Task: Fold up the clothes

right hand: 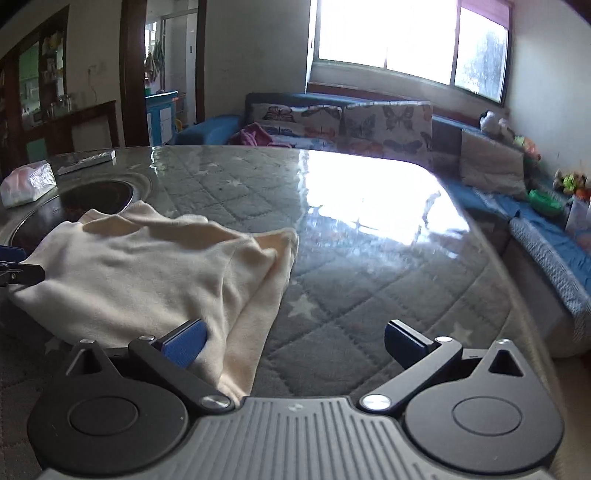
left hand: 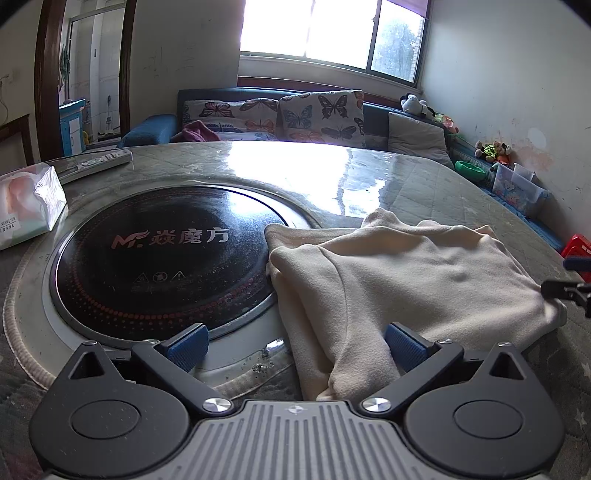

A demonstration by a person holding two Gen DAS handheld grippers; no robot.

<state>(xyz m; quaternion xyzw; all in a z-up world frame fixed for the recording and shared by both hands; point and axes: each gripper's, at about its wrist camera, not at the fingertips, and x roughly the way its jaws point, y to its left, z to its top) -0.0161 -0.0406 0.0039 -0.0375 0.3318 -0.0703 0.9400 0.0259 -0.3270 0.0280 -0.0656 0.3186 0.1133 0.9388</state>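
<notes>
We take the round black cooktop set into the table as our landmark. Farthest to its left a tissue pack sits on the table's edge, and behind that, just past the cooktop's rim, lies a white remote. Our left gripper hovers at the cooktop's near edge with its blue-padded fingers spread wide, holding nothing; one finger is over the cooktop's rim, the other over cloth. Right of the cooktop lies the cream garment, partly folded, its left edge lapping over the cooktop's rim and the rest spread on the quilted, glass-covered table. Farther right of the cooktop, at the garment's right side, our right gripper also has its fingers wide apart and grips nothing; its left finger lies against the garment's near right corner, the other above bare tabletop. Beyond the cooktop, past the table's far edge, a sofa with butterfly cushions stands under a bright window.
</notes>
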